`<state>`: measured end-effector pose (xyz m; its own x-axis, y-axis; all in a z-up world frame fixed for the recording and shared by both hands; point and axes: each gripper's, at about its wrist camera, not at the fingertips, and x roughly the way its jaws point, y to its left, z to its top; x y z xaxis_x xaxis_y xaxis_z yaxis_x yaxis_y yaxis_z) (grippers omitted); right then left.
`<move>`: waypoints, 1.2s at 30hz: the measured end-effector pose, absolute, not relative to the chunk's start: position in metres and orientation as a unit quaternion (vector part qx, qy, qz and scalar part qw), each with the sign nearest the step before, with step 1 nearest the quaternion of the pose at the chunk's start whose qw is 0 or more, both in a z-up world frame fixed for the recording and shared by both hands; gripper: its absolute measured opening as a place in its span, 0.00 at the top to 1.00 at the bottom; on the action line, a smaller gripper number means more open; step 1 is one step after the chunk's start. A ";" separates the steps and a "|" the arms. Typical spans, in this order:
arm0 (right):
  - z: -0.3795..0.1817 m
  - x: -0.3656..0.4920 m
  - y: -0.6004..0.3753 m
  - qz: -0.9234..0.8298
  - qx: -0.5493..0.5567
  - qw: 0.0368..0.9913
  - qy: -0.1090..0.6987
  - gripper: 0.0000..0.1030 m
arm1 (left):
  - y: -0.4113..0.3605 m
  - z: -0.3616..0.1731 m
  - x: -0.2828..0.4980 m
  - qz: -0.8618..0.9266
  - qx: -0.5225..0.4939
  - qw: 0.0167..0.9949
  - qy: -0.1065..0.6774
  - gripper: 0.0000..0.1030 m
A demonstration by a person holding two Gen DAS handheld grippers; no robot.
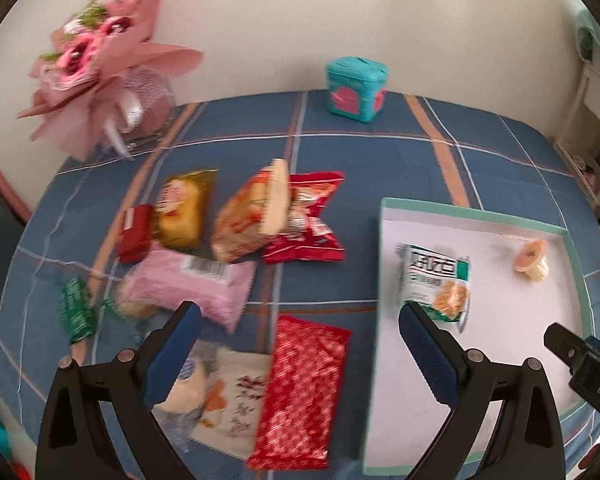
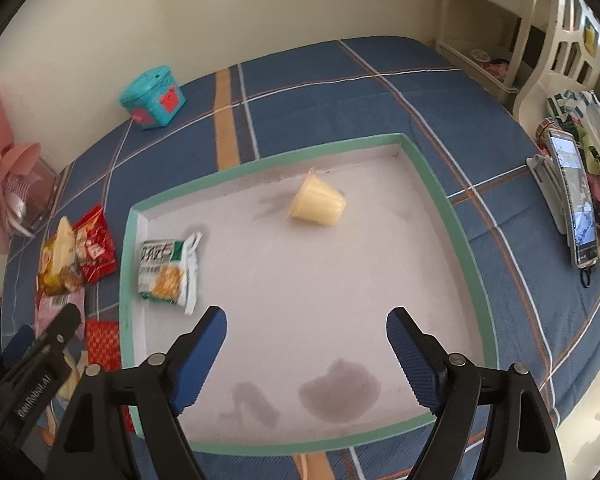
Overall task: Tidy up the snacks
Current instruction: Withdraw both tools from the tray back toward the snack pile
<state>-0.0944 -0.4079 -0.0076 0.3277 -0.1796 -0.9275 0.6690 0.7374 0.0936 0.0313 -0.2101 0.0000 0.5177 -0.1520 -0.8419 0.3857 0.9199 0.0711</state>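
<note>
A shallow tray with a green rim [image 2: 451, 208] [image 1: 381, 240] lies on the blue plaid cloth. In it are a green-and-white cracker packet [image 2: 168, 272] [image 1: 439, 280] and a yellow jelly cup [image 2: 319, 204] [image 1: 533, 262] on its side. My left gripper [image 1: 300, 312] is open above a red patterned packet [image 1: 303, 392], nothing between its fingers. My right gripper [image 2: 305, 318] is open over the tray's bare floor, nothing held. Left of the tray lie several snacks: a pink packet [image 1: 196, 284], a yellow packet [image 1: 182, 210], an orange packet [image 1: 248, 216] and red packets [image 1: 311, 216].
A teal box [image 1: 355, 90] [image 2: 152, 98] stands at the far edge by the wall. A pink bouquet [image 1: 100, 56] stands at the back left. A phone on a stand [image 2: 571, 196] sits at the right edge. Stains mark the tray floor [image 2: 339, 392].
</note>
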 end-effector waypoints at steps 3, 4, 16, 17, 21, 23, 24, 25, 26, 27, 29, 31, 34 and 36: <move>-0.007 -0.095 -0.399 -0.265 0.230 0.783 0.513 0.04 | -0.200 0.003 0.029 -0.141 0.127 0.865 0.465 0.04; -0.006 -0.095 -0.395 -0.264 0.226 0.785 0.513 0.00 | -0.197 0.004 0.027 -0.136 0.129 0.866 0.463 0.04; 0.002 -0.106 -0.370 -0.239 0.223 0.805 0.496 0.00 | -0.175 0.010 0.011 -0.127 0.133 0.874 0.449 0.04; 0.002 -0.107 -0.368 -0.239 0.222 0.806 0.495 0.00 | -0.173 0.010 0.010 -0.125 0.136 0.876 0.445 0.04; -0.004 -0.107 -0.362 -0.235 0.222 0.804 0.499 0.00 | -0.162 0.009 0.009 -0.117 0.139 0.880 0.438 0.04; -0.009 -0.106 -0.357 -0.232 0.221 0.801 0.505 0.00 | -0.154 0.008 0.010 -0.115 0.130 0.880 0.443 0.04; -0.011 -0.105 -0.355 -0.230 0.218 0.801 0.508 0.00 | -0.150 0.007 0.012 -0.113 0.126 0.878 0.448 0.04; -0.013 -0.104 -0.351 -0.229 0.211 0.800 0.513 0.00 | -0.147 0.006 0.012 -0.111 0.123 0.877 0.451 0.04; -0.014 -0.104 -0.348 -0.228 0.207 0.800 0.515 0.00 | -0.143 0.004 0.014 -0.107 0.119 0.875 0.456 0.04; -0.016 -0.104 -0.345 -0.226 0.203 0.800 0.517 0.00 | -0.140 0.002 0.015 -0.104 0.116 0.874 0.460 0.04; -0.017 -0.103 -0.340 -0.222 0.201 0.801 0.518 0.00 | -0.134 -0.001 0.017 -0.096 0.112 0.870 0.471 0.04; -0.018 -0.101 -0.335 -0.217 0.203 0.802 0.518 0.00 | -0.127 -0.007 0.021 -0.086 0.109 0.863 0.485 0.04; -0.019 -0.096 -0.324 -0.206 0.200 0.804 0.520 0.00 | -0.116 -0.013 0.025 -0.071 0.102 0.856 0.501 0.04; -0.019 -0.091 -0.315 -0.195 0.194 0.807 0.522 0.00 | -0.107 -0.015 0.028 -0.064 0.091 0.853 0.509 0.04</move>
